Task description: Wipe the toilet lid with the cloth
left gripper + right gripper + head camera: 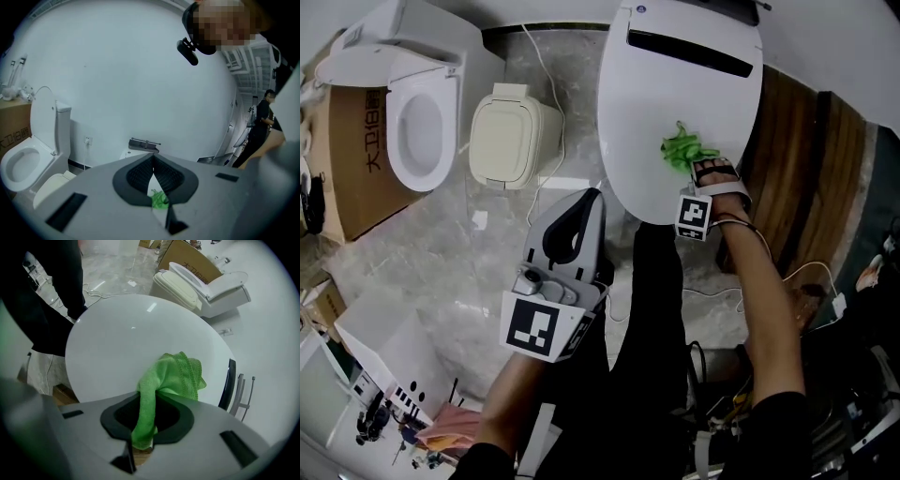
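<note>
Apparently mid-wipe, the right gripper [705, 169] has its fingers clamped on the cloth [682, 150] against the toilet lid [675, 98], while the left gripper [586, 202] idles beside the lid with fingers together; next likely comes a sweep across the lid.

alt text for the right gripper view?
The right gripper has its jaws shut on a green cloth, which drapes onto a closed white toilet lid. A second toilet, lid raised, stands beyond.

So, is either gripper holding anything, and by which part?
The right gripper pinches the cloth by one bunched end; the rest lies on the lid. The left gripper is shut and holds nothing.
</note>
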`<move>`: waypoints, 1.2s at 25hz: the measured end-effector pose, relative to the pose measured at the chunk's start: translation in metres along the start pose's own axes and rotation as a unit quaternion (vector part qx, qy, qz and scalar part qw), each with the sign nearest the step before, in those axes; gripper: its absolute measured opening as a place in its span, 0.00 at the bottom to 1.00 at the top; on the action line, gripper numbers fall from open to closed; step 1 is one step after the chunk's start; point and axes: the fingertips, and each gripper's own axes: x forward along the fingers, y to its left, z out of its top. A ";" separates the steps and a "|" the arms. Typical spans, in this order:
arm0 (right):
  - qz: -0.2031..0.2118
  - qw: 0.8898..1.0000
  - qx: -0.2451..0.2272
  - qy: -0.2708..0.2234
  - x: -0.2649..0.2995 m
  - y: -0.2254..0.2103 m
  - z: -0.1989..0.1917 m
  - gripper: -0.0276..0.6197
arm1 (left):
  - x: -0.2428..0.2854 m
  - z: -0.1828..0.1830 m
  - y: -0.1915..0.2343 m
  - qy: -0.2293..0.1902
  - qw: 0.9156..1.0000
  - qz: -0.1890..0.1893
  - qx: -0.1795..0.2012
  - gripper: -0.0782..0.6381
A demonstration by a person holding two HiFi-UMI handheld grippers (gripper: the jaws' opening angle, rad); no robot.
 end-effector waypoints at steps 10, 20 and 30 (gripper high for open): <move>0.012 0.996 0.089 0.021 -0.035 0.104 0.059 0.14 | -0.048 -0.036 -0.021 0.020 0.996 -0.080 0.024 0.12; 0.030 0.994 0.106 0.027 -0.050 0.145 0.087 0.14 | -0.069 -0.049 -0.038 0.034 0.993 -0.109 0.042 0.12; 0.069 0.969 0.228 -0.059 -0.077 0.138 0.087 0.14 | -0.067 -0.043 -0.047 0.037 0.991 -0.119 0.054 0.12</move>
